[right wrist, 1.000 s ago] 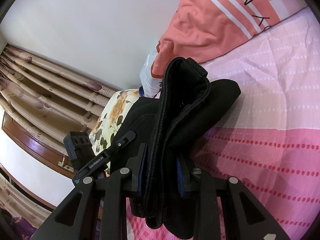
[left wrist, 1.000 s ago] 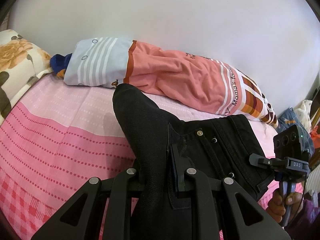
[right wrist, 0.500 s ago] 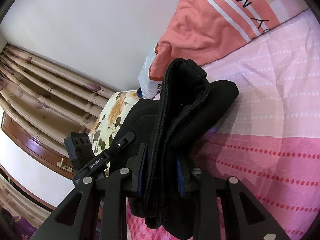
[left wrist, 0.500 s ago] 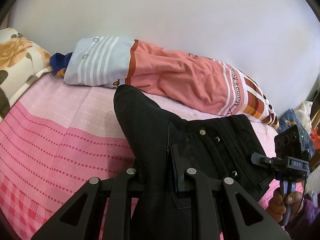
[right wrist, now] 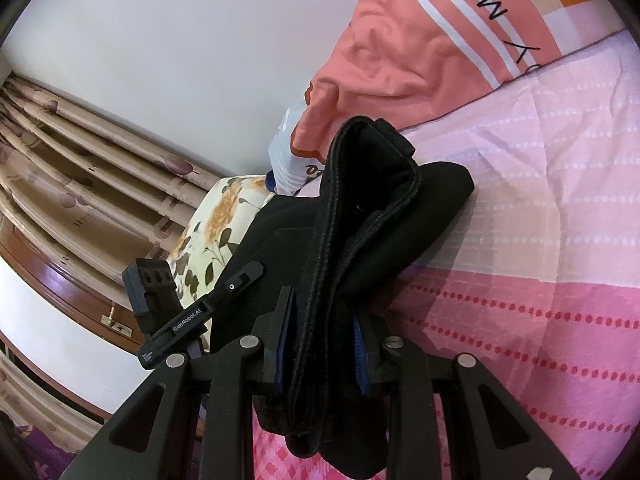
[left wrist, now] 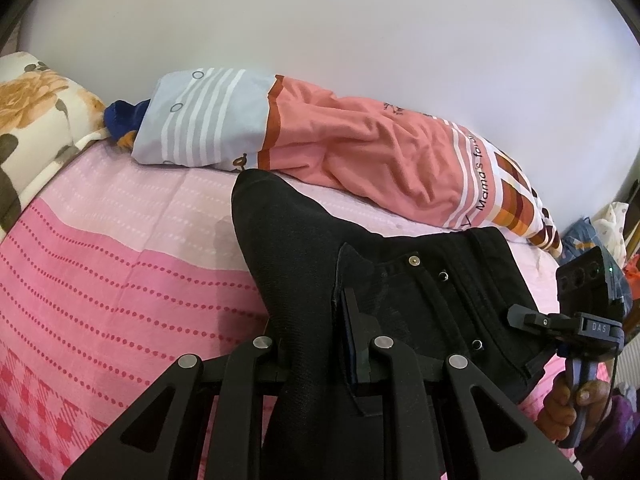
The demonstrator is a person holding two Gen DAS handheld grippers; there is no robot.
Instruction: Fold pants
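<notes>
Right now my left gripper [left wrist: 308,344] is clamped on a thick bunch of the black denim pants [left wrist: 420,292], and my right gripper [right wrist: 320,344] pinches the doubled waistband edge between its blue pads. Both hold the garment lifted just above the pink dotted bedsheet [left wrist: 100,280], the fabric sagging between the two tools. I judge the fold is under way: layers are stacked at the waistband, but the pants are not yet laid flat, so lowering, smoothing and probably another fold remain. Beyond the pants, a salmon and pale-blue striped bolster pillow [left wrist: 352,148] lies along the white wall [left wrist: 360,20], with a floral cushion [left wrist: 36,120] at the far left.
</notes>
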